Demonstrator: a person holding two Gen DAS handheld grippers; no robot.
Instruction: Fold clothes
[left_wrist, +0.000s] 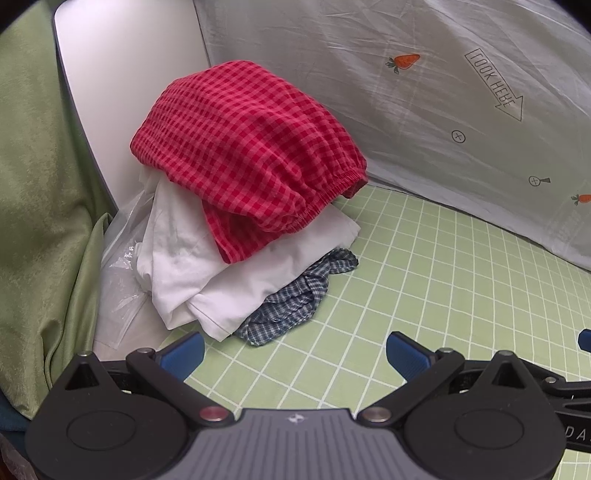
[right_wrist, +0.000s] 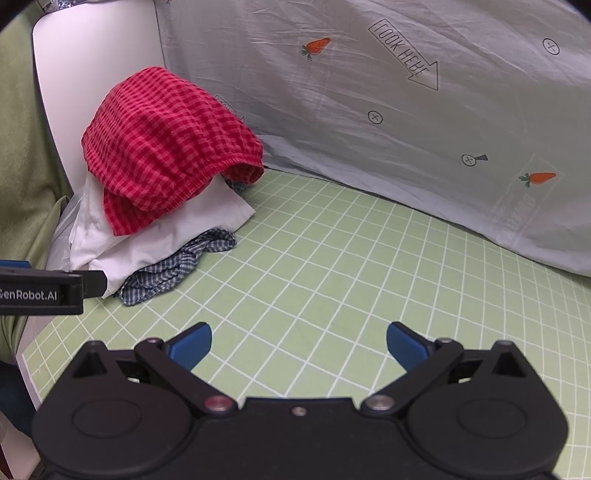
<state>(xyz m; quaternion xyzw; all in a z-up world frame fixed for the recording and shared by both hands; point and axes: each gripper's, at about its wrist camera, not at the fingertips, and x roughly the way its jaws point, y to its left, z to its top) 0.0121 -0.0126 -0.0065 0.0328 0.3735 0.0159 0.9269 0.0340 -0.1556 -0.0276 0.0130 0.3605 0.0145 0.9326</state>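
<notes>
A pile of clothes sits at the far left of the green grid mat. A red checked garment with an elastic hem lies on top, over a white garment and a crumpled blue plaid garment. The same pile shows in the right wrist view: red, white, blue plaid. My left gripper is open and empty, just short of the pile. My right gripper is open and empty over bare mat, right of the pile. The left gripper's side shows at the right wrist view's left edge.
A grey sheet with carrot prints hangs along the back of the mat. A white panel stands behind the pile. A green curtain hangs at the left. A clear plastic bag lies beside the pile.
</notes>
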